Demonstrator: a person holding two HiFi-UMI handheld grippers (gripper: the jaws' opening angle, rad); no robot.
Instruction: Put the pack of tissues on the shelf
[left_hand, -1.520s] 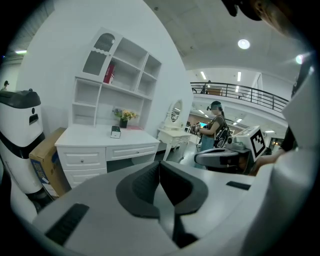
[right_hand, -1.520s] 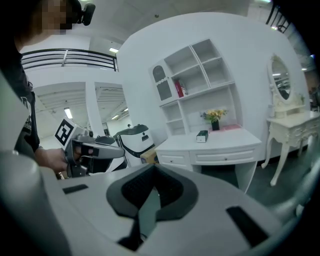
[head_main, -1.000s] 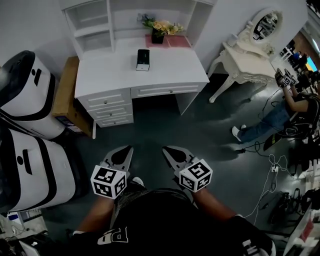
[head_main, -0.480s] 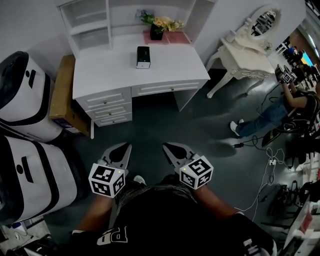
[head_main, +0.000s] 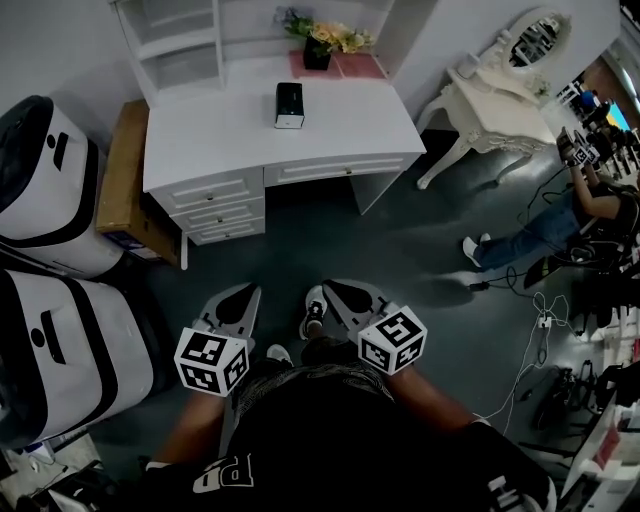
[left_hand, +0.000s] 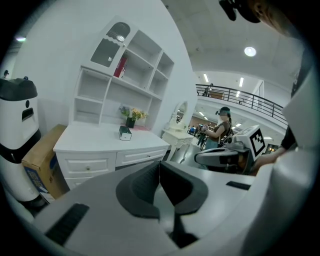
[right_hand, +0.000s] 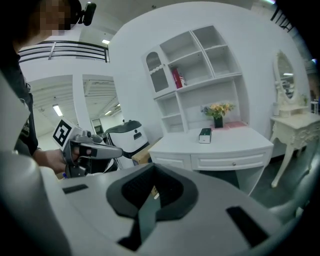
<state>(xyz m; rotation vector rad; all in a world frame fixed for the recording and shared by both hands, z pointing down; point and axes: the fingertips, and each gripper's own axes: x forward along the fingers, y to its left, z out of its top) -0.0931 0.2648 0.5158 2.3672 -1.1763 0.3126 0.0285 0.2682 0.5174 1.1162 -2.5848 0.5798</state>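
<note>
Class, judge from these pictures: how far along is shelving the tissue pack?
Nothing done: the pack of tissues lies on the desk. The left hand-held gripper and right hand-held gripper are shut, empty, far from it. Left: approach, grasp, place it on the shelf.
</note>
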